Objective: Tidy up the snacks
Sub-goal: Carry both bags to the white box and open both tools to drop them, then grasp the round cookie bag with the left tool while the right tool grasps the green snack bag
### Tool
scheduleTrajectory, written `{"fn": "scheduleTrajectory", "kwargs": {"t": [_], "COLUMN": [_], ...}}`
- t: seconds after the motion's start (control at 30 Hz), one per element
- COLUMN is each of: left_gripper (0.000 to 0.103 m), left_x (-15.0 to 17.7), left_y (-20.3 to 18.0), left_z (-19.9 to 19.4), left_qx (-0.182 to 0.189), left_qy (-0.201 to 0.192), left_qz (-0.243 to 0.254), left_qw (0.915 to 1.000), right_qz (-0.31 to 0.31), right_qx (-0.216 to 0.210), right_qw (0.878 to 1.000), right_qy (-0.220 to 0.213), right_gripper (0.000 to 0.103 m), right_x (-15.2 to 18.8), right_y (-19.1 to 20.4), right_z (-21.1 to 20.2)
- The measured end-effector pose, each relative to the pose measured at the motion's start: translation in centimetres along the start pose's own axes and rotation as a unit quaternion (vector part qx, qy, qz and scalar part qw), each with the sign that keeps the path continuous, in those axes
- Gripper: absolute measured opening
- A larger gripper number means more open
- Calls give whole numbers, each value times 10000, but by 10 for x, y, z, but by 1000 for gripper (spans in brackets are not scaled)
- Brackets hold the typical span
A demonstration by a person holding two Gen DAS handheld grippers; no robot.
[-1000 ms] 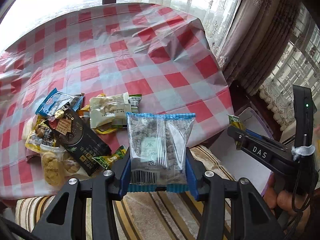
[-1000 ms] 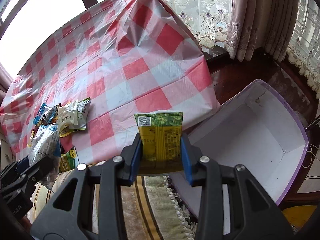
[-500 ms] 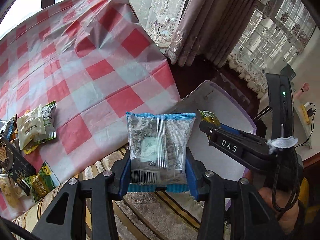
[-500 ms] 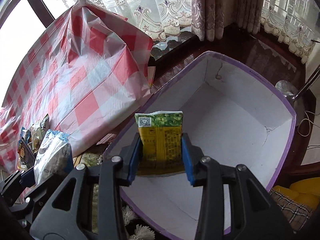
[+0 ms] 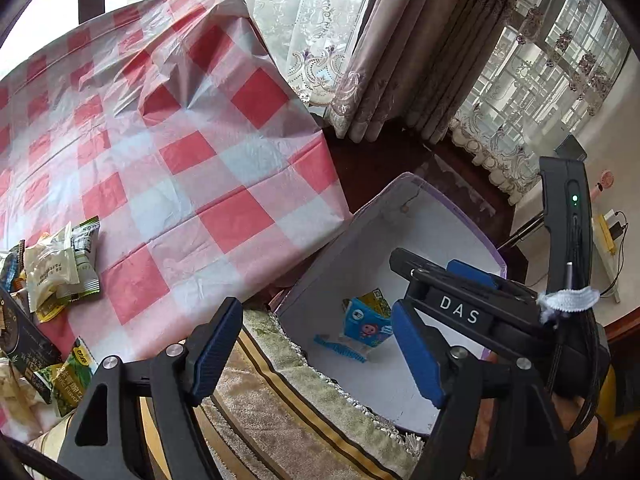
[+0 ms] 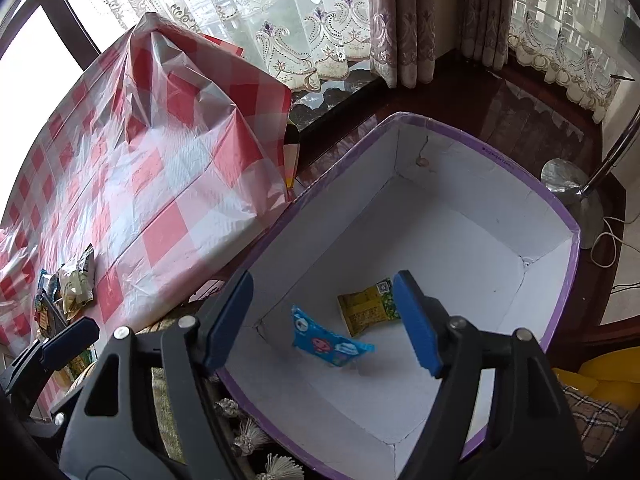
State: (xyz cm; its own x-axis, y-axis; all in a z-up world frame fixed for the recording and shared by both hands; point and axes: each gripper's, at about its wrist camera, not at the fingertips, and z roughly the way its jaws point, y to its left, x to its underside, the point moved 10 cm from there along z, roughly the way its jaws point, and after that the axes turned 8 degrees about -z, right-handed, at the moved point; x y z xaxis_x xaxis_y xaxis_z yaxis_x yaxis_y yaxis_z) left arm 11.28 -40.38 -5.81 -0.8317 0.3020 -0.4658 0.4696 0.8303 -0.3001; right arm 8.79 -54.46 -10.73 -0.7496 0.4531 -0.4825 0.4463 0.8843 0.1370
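Note:
A white box with a purple rim [image 6: 472, 148] stands beside the table; it also shows in the left wrist view [image 5: 416, 216]. Inside lie a blue snack packet [image 6: 330, 344] and a yellow-green snack packet [image 6: 366, 308]; both show in the left wrist view too, blue [image 5: 366, 326] and green [image 5: 376, 298]. My right gripper [image 6: 324, 320] is open and empty above the box. My left gripper [image 5: 316, 348] is open and empty over the box's near edge. A pile of snack packets [image 5: 52, 272] lies on the checked tablecloth at the left.
The red-and-white checked tablecloth [image 5: 180, 152] covers the table left of the box. A striped fringed cloth [image 5: 280, 400] lies below the grippers. Curtains [image 6: 400, 20] hang behind. A lamp base [image 6: 572, 188] stands right of the box.
Both grippers swung right from the table to over the box and opened. The blue-edged packet and the yellow-green packet left the jaws and now lie in the box.

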Motion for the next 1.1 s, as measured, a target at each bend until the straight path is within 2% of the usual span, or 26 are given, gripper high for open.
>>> {"fn": "scheduleTrajectory", "kwargs": {"t": [0.17, 0.23, 0.37, 0.47, 0.63, 0.8, 0.93, 1.07, 1.1], "left_gripper": [79, 79, 79, 79, 78, 78, 78, 76, 76], "left_x": [-9, -12, -10, 1, 25, 64, 88, 100, 101], "left_y": [22, 39, 86, 128, 186, 239, 273, 301, 305], "left_z": [-30, -45, -72, -95, -122, -136, -143, -140, -138], "left_qx": [34, -158, -640, -888, -1122, -1137, -1295, -1436, -1377], "left_qy": [-572, -844, -1074, -1191, -1227, -975, -869, -704, -661], "left_qz": [-208, -302, -596, -1044, -1598, -2101, -2326, -2447, -2495], "left_qw": [9981, 9959, 9904, 9834, 9730, 9661, 9600, 9563, 9563], "right_qz": [-291, -611, -1230, -1520, -2056, -2433, -2744, -3065, -3150], "right_qx": [317, 352, -12, -687, -1048, -1370, -1527, -1662, -1663], "right_qw": [9983, 9959, 9907, 9851, 9725, 9602, 9491, 9362, 9331], "right_qy": [-396, -570, -582, -414, -308, 1, 244, 454, 488], "right_gripper": [84, 85, 85, 85, 85, 85, 85, 85, 85], "right_x": [-9, -15, -13, 1, 22, 44, 63, 78, 82], "right_y": [20, 35, 83, 125, 181, 223, 251, 278, 284], "right_z": [-18, -26, -35, -36, -40, -36, -31, -22, -20]}}
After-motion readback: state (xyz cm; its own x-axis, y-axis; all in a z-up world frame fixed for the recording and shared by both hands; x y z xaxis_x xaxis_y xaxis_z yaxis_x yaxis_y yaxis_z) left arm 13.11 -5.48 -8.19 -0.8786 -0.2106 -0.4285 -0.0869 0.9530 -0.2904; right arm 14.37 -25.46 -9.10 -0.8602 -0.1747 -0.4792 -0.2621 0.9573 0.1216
